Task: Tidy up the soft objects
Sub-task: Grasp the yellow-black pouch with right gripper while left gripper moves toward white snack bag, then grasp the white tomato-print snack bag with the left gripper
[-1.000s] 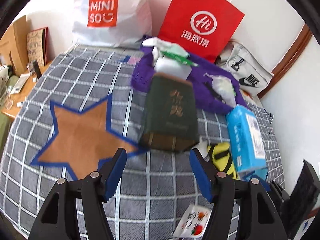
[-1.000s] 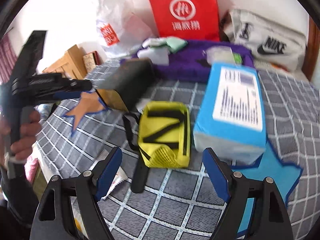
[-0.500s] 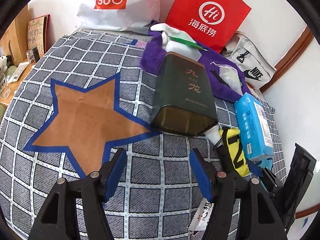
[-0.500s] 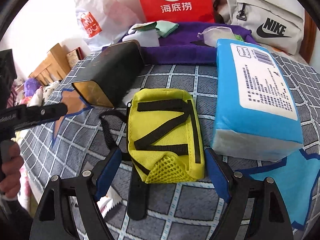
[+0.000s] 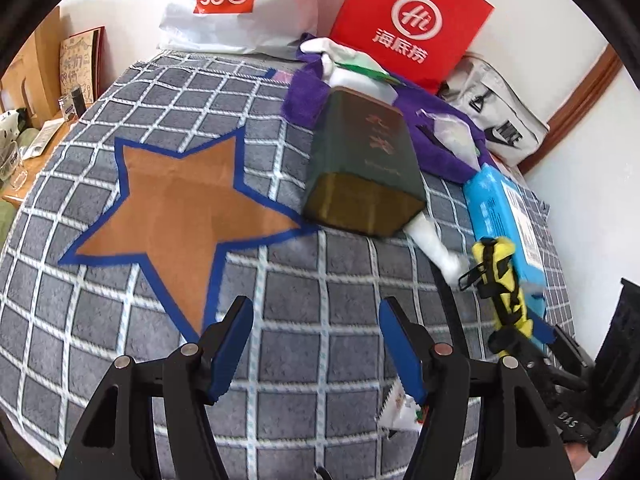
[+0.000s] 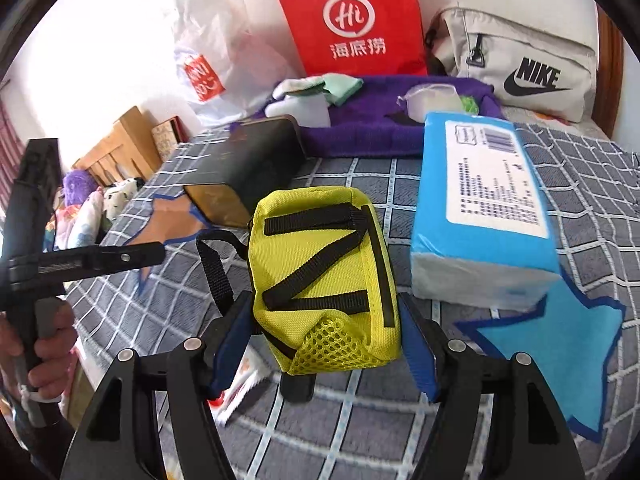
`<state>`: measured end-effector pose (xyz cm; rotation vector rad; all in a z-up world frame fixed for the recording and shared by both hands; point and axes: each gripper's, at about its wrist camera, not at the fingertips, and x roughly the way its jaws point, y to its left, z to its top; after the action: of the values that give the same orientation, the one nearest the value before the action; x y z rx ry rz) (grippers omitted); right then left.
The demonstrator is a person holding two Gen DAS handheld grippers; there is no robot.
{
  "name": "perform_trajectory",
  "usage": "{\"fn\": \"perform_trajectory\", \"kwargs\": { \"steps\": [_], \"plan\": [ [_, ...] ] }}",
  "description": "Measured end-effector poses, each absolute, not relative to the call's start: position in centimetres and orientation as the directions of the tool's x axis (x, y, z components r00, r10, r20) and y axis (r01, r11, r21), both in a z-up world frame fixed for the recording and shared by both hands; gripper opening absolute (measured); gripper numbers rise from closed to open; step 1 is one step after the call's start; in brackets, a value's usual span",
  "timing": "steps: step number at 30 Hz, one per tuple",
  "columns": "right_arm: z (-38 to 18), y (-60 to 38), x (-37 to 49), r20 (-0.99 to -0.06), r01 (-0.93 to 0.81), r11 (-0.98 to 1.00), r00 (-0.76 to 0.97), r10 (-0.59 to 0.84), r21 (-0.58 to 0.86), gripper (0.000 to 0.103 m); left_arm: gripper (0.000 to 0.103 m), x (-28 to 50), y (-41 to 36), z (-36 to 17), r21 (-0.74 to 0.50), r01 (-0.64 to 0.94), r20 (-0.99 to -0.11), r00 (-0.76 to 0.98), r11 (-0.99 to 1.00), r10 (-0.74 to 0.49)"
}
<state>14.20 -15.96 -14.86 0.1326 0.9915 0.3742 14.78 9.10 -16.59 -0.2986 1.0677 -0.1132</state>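
Observation:
My right gripper [image 6: 324, 332] is shut on a yellow pouch [image 6: 320, 272] with black straps and holds it lifted off the checked blanket [image 6: 360, 420]. The pouch also shows in the left wrist view [image 5: 502, 280], held up at the right. My left gripper [image 5: 316, 344] is open and empty, above the blanket just right of the brown star patch [image 5: 176, 216]. A blue tissue pack [image 6: 480, 208] lies to the right of the pouch. A purple towel [image 6: 360, 128] with small cloths on it lies at the back.
A dark green box [image 5: 364, 168] lies on its side ahead of my left gripper. A red paper bag [image 5: 408, 24], a white MINISO bag [image 5: 232, 0] and a grey Nike bag [image 6: 520, 64] stand against the wall. A snack packet [image 5: 400, 412] lies near the blanket's front edge.
My right gripper has closed on the yellow pouch and lifted it off the blanket. My left gripper stays open and has shifted slightly.

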Motion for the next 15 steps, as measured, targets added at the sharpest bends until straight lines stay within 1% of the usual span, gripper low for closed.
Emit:
{"fn": "perform_trajectory", "kwargs": {
  "steps": [3,8,13,15],
  "plan": [
    [-14.3,-16.8,12.8,-0.785,-0.257,0.925,0.493,0.375,0.28,0.069,0.063,13.7,8.2,-16.9,-0.306,-0.028,-0.847,0.464,0.951,-0.259],
    [-14.3,-18.6,10.5,-0.802,-0.248,0.936,0.488,0.345,0.252,0.069,0.063,12.0,6.2,-17.4,-0.312,0.02,-0.855,0.429,0.95,-0.29],
    [-15.0,-21.4,8.5,-0.821,-0.201,0.957,0.495,0.283,0.208,0.069,0.063,11.0,3.3,-18.3,-0.275,0.085,-0.873,0.395,0.958,-0.285],
    [-15.5,-22.6,8.2,-0.832,-0.173,0.969,0.499,0.242,0.177,0.069,0.064,10.7,2.4,-18.6,-0.282,0.11,-0.874,0.38,0.953,-0.303]
  ]
}}
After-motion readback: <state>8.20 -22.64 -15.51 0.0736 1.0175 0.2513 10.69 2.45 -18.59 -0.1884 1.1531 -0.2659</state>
